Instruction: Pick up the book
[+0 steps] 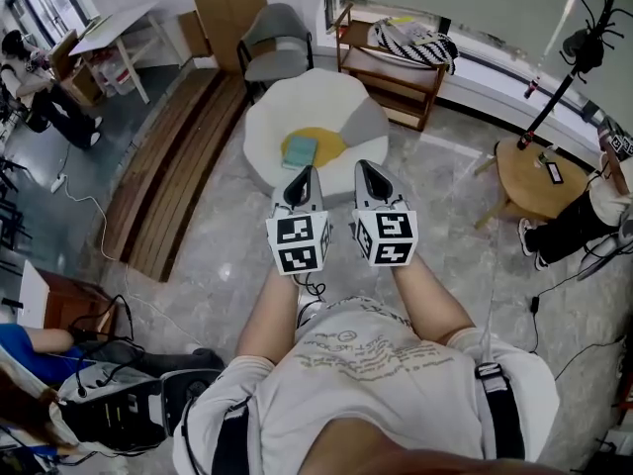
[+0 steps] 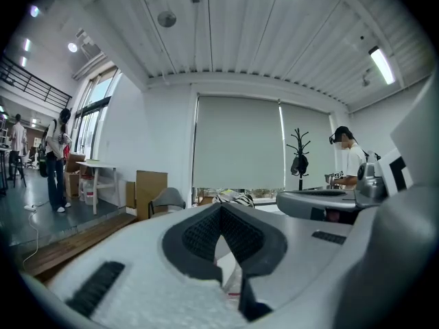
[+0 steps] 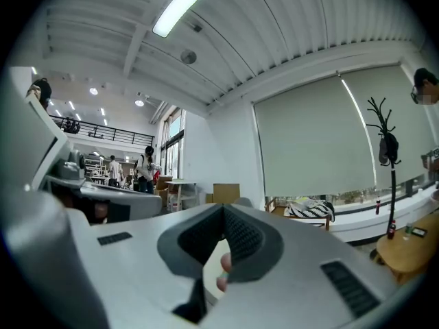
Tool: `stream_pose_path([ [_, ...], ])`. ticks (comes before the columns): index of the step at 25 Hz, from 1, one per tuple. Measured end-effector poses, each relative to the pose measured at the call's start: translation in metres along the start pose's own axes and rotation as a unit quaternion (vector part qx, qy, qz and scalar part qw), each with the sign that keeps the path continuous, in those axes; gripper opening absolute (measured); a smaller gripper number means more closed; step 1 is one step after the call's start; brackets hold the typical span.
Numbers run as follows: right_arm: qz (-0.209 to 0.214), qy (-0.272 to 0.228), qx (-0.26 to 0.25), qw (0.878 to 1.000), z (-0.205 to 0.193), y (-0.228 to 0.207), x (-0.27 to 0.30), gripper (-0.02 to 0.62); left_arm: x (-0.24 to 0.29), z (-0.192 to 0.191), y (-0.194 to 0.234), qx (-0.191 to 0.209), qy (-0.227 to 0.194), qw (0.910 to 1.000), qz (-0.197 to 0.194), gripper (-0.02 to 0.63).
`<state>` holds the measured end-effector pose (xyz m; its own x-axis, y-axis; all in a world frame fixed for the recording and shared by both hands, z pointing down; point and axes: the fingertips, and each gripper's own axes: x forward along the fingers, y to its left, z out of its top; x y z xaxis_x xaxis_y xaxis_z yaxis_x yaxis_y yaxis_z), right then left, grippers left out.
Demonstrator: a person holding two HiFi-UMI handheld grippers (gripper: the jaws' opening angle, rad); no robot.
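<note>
White round surface (image 1: pixel 297 102) carried a teal book (image 1: pixel 300 150). Left gripper (image 1: pixel 305 172) and right gripper (image 1: pixel 367 167) hovered near, jaws closed, empty.

1. The left claw (image 2: pixel 221 208) has its jaws together, the dark ribbed pads (image 2: pixel 199 236) meeting at the tips with nothing gripped.
2. Past the tips are a grey chair (image 2: pixel 167 200), a cardboard sheet (image 2: pixel 151 187) against the wall, and what may be a striped bag (image 2: pixel 233 199).
3. A coat stand (image 2: pixel 299 157) stands before the blinds (image 2: pixel 240 142).
4. A person (image 2: pixel 56 162) stands far left near a white bench (image 2: pixel 96 166).

Open floor (image 1: pixel 223 216) before pouf (image 1: pixel 297 102), chair (image 1: pixel 275 46) behind
</note>
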<state>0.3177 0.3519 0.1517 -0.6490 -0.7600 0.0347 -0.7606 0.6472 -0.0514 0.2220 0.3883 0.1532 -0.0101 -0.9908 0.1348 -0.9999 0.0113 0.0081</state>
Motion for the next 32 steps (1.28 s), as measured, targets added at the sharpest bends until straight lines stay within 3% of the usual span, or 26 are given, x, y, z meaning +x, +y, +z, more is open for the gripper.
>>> stream_pose_path([
  [15,0.012,-0.012,-0.014,1.0,0.0,0.08,0.036,0.025,-0.027,0.0,0.09,0.003,-0.013,0.9998,0.015,0.014],
  [23,0.015,-0.006,-0.016,1.0,-0.001,0.095,0.048,0.025,-0.03,-0.004,0.107,0.001,-0.005,0.9999,0.014,0.014],
  [32,0.034,-0.015,-0.007,0.999,-0.004,0.088,0.087,0.025,0.003,-0.006,0.116,0.016,-0.003,0.9996,0.023,0.014],
])
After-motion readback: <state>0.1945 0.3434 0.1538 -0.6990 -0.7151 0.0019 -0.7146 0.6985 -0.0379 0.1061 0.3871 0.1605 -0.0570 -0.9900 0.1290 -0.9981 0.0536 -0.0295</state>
